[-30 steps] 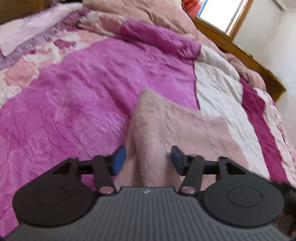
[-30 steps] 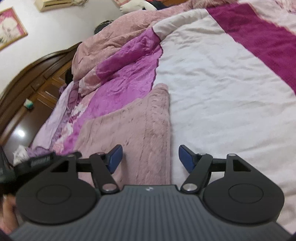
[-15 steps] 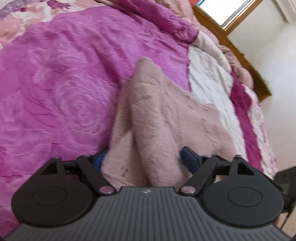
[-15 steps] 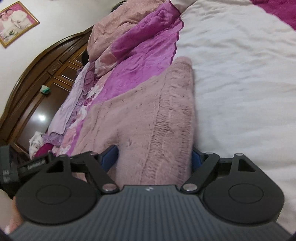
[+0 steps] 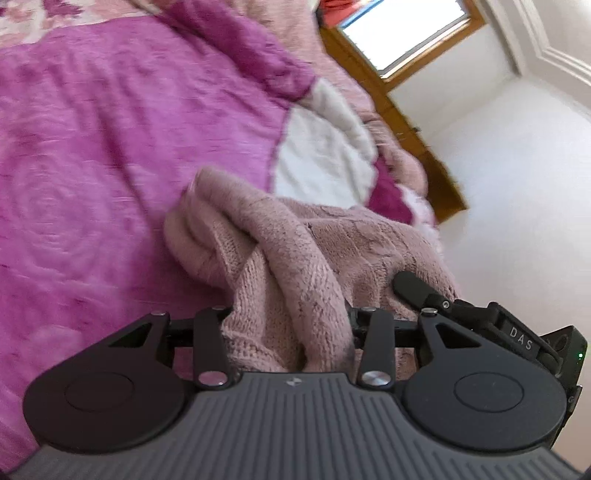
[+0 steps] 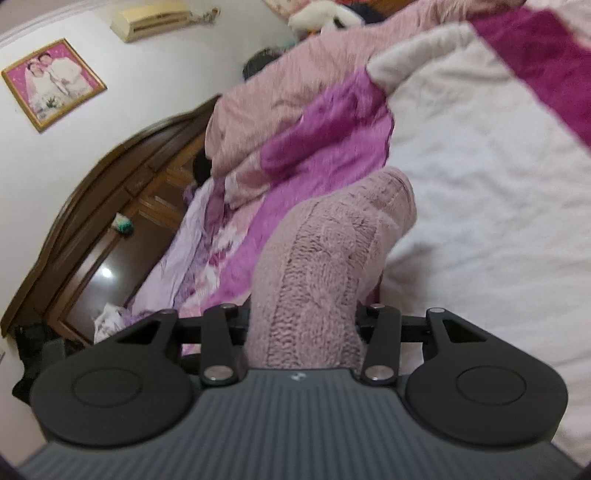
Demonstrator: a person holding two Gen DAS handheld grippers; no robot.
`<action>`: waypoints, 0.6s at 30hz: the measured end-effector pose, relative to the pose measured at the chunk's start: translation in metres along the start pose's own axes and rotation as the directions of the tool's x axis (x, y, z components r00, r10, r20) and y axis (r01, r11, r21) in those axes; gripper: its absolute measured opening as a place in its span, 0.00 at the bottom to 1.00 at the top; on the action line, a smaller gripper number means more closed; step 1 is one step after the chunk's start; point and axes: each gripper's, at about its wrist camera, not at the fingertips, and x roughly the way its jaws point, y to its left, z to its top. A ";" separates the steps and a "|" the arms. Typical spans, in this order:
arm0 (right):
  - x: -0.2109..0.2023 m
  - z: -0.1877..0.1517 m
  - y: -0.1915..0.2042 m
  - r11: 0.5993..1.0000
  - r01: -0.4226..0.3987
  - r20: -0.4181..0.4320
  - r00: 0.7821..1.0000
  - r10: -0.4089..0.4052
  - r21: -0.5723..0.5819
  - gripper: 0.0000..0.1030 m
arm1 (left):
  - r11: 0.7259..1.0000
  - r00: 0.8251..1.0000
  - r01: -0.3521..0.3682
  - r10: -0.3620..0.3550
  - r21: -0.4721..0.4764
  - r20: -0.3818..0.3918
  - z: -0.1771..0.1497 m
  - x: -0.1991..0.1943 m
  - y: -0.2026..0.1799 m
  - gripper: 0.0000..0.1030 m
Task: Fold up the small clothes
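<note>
A fuzzy pink knit garment (image 5: 295, 240) hangs bunched above the magenta quilt (image 5: 110, 147), its near edge lifted. My left gripper (image 5: 288, 325) has its jaws closing on one bundled corner, and the fabric fills the gap and hides the pads. In the right wrist view, the same garment (image 6: 332, 240) rises in a fold from my right gripper (image 6: 303, 321). Its jaws are also closing, with knit cloth pressed between them above the white part of the quilt (image 6: 480, 184). The right gripper's black body (image 5: 480, 317) shows just right of the left one.
A heap of pink and purple bedding (image 6: 295, 92) lies at the bed's head. A dark wooden headboard and cabinet (image 6: 92, 240) stand to the left, under a framed picture (image 6: 53, 83). A wooden bed rail (image 5: 417, 140) and a window (image 5: 406, 33) are beyond the bed.
Both grippers slid onto the garment's near edge, their jaws came together on it, and they rose. The flat garment is now bunched and lifted off the quilt.
</note>
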 end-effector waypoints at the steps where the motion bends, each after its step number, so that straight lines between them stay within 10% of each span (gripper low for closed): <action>1: -0.012 0.004 0.000 1.000 0.002 0.015 1.000 -0.002 -0.004 0.45 | 1.000 1.000 0.023 -0.023 0.009 -0.002 -0.002 0.000 -0.008 0.45; 9: -0.086 -0.015 -0.033 0.992 0.122 0.088 0.989 -0.122 -0.001 0.45 | 0.994 0.988 0.087 -0.078 0.062 -0.132 -0.048 0.025 -0.047 0.45; 18: -0.070 -0.072 -0.099 0.957 0.270 -0.044 0.963 -0.267 0.101 0.51 | 0.987 0.967 -0.068 0.102 0.149 -0.234 -0.087 0.048 -0.042 0.46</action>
